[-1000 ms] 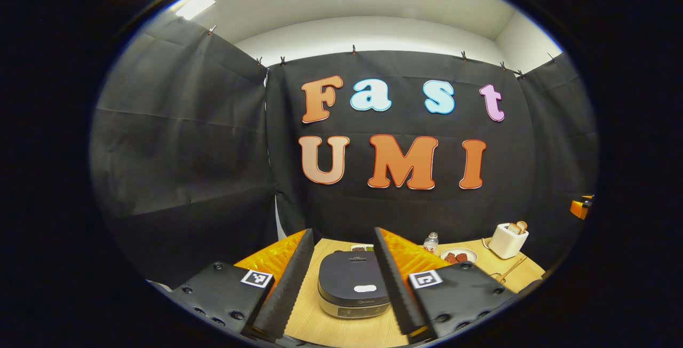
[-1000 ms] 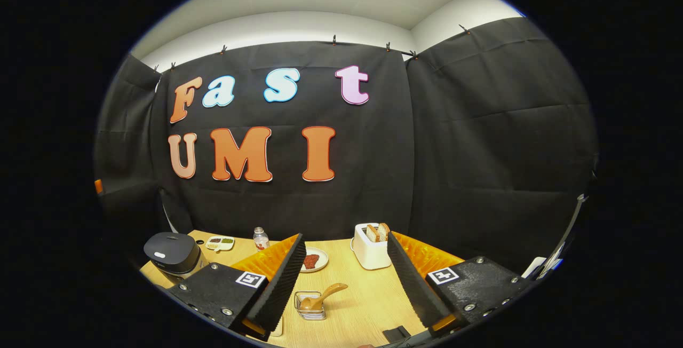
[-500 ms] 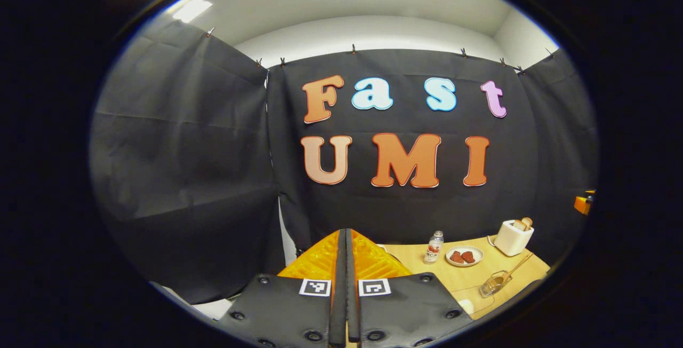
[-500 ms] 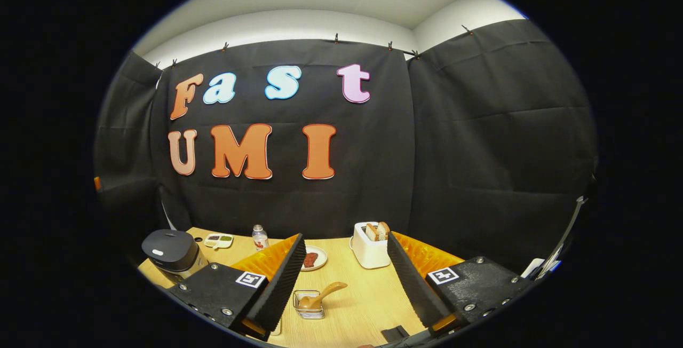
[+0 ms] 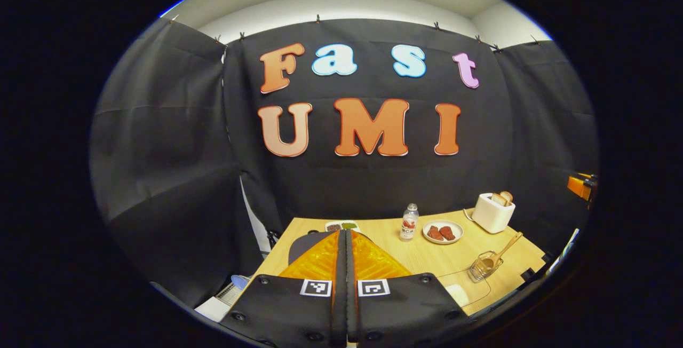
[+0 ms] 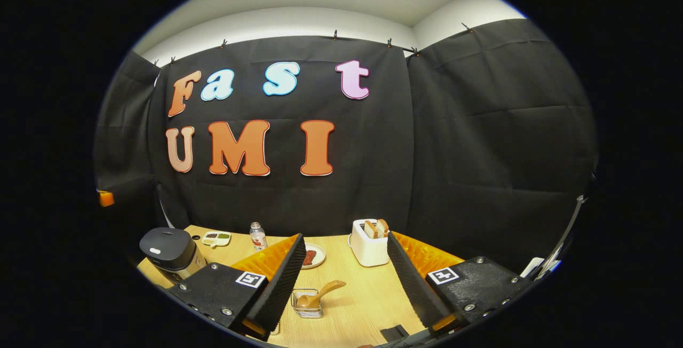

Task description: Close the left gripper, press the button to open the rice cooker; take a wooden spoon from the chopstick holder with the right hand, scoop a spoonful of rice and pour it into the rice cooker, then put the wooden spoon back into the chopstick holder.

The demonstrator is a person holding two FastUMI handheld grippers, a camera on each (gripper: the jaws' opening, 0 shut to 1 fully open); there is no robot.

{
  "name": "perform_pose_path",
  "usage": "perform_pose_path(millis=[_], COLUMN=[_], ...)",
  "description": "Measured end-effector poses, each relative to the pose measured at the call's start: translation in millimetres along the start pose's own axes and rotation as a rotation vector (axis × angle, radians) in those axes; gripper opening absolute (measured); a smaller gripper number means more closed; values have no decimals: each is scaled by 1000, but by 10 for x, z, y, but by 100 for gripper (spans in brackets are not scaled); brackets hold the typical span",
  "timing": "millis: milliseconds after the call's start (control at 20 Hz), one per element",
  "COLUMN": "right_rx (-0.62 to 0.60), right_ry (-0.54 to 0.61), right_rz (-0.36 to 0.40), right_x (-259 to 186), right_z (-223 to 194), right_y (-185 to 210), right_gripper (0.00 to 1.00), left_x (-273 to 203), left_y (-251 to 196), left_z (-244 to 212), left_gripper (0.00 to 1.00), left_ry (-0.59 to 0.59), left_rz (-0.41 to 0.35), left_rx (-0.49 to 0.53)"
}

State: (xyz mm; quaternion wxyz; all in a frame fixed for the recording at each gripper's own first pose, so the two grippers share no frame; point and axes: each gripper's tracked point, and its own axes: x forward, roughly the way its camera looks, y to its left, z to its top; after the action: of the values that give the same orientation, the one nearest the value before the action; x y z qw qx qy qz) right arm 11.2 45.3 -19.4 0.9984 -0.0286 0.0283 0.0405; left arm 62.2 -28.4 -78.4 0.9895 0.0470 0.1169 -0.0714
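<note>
Left gripper (image 5: 346,262) was seen with its two fingers pressed flat together, nothing held between them, poised above the near left part of the wooden table (image 5: 427,254); the dark rice cooker (image 5: 304,241) was largely hidden behind those fingers, only its rounded edge being visible to their left. Right gripper (image 6: 341,278) was seen with its fingers spread wide and empty, held above the table. Between those fingers the wire chopstick holder (image 6: 308,305) was framed, with the wooden spoon (image 6: 320,294) leaning in it, handle tilted up to the right. In the right gripper view the rice cooker, lid down, was seen at the table's far left corner, well apart from the holder. Further back were seen a small divided dish (image 6: 215,238), a small bottle (image 6: 259,237), a plate of reddish food (image 6: 314,256) and a white toaster (image 6: 370,244) with bread slices standing in it.
</note>
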Motion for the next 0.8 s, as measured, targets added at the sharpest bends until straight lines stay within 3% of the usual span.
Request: perform_pose_path(millis=[250, 300, 350, 400, 450, 500, 550, 800], right_rx=[-7, -10, -12, -15, -17, -19, -22, -32], right_ry=[23, 27, 32, 34, 35, 38, 43, 66], right_rz=[-28, -34, -43, -50, -55, -59, -63, -72], right_x=[25, 17, 9, 6, 7, 12, 15, 30], right_z=[-93, -112, -122, -134, -141, -150, -166, -252], right_y=[-113, -137, -168, -189, -207, -215, -224, -251], right_gripper=[95, 100, 95, 100, 95, 95, 95, 95], left_x=[528, 592, 676, 751, 816, 878, 918, 1013], left_y=[-68, -76, -72, -52, -49, -49, -27, 53], left_z=[-590, -718, -857, -980, -1089, -1204, -1305, -1571], left_gripper=[4, 4, 4, 4, 4, 8, 4, 4], left_ry=[117, 146, 174, 200, 224, 253, 281, 347], left_rz=[-27, -33, -34, -35, -37, -39, -39, -26], left_rx=[-18, -21, -21, -17, -15, -15, -18, -56])
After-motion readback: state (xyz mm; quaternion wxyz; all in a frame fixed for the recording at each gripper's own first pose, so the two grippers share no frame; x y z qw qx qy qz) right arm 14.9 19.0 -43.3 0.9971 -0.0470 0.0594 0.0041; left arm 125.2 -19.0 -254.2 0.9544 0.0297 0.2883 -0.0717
